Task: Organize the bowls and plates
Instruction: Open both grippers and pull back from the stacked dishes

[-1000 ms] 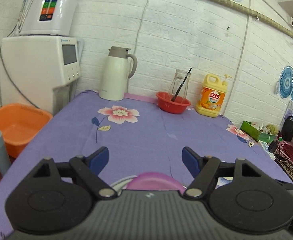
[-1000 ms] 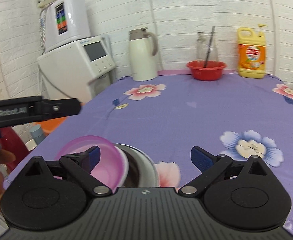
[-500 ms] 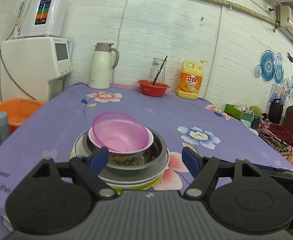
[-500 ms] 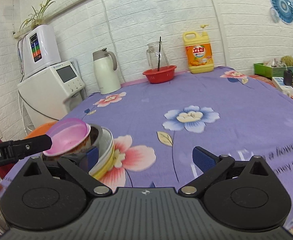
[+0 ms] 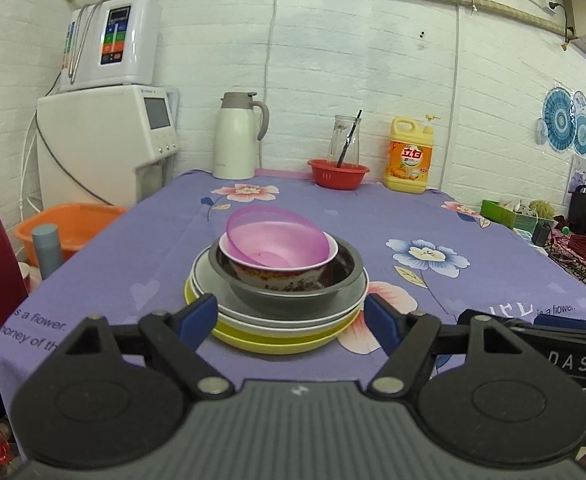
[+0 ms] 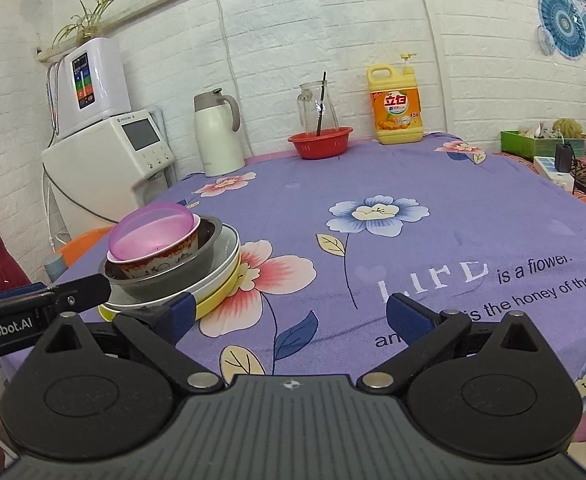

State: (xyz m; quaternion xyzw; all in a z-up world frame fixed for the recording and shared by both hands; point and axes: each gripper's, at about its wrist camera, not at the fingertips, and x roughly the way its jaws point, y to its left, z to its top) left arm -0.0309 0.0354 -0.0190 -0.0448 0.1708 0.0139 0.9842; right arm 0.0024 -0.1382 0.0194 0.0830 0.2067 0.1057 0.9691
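A stack of dishes stands near the front of the purple flowered table [image 5: 333, 216]. A yellow plate [image 5: 277, 340] is at the bottom, a white plate [image 5: 229, 312] on it, then a grey metal bowl [image 5: 293, 296], a white patterned bowl [image 5: 281, 276] and a tilted pink plastic bowl [image 5: 277, 236] on top. The stack also shows in the right wrist view [image 6: 165, 256]. My left gripper [image 5: 293, 318] is open and empty, just in front of the stack. My right gripper [image 6: 289, 320] is open and empty, to the right of the stack.
At the table's back stand a white thermos jug [image 5: 237, 136], a red basket [image 5: 337, 172] with a glass jar, and a yellow detergent bottle [image 5: 409, 156]. A white water dispenser [image 5: 105, 144] and an orange basin [image 5: 69, 228] are left of the table.
Both grippers have drawn back from the stack toward the table's front edge. The stack, close under them before, now stands in full view ahead.
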